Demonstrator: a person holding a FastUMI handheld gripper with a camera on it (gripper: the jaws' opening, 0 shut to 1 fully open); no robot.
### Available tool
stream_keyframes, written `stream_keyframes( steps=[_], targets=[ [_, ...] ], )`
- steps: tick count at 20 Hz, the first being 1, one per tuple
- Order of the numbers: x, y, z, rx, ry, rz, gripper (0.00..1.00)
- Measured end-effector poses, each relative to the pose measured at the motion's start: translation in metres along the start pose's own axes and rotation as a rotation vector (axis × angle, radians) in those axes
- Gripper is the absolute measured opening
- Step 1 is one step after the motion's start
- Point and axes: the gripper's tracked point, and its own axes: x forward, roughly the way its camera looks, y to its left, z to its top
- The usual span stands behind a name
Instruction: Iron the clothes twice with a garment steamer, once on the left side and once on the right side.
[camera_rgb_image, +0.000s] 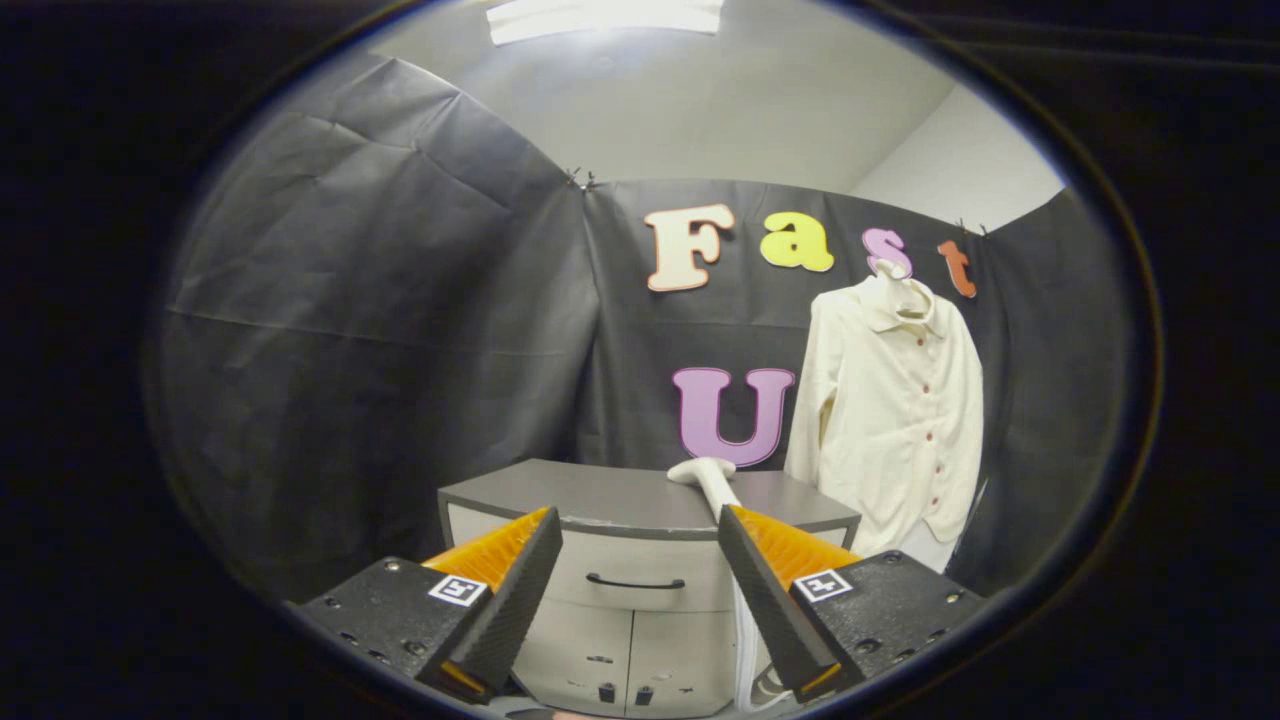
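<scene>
The fingers (640, 590) are standing wide apart, holding nothing. The white steamer (708, 478) is lying on the bench (600, 495) just ahead. The shirt (895, 420) is hanging beyond. Next, I think, grab the steamer.

Grey cabinet (640, 500) against black cloth wall (380, 330); ceiling light (600, 15) on.

Cream shirt (893, 420) (red buttons), grey cabinet (640, 500).

A grey bench (600, 495) with a drawer and cupboard doors; on its top, towards the hanging shirt, lies the white steamer (708, 474), cord trailing down its front
</scene>
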Motion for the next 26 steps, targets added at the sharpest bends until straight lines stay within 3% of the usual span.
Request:
stream_keyframes(
  steps=[16, 26],
  targets=[
    [0.077, -0.051, -0.007, -0.004, 0.0, -0.07, 0.96],
    [0.152, -0.066, -0.03, 0.052, 0.108, -0.05, 0.96]
  ],
)
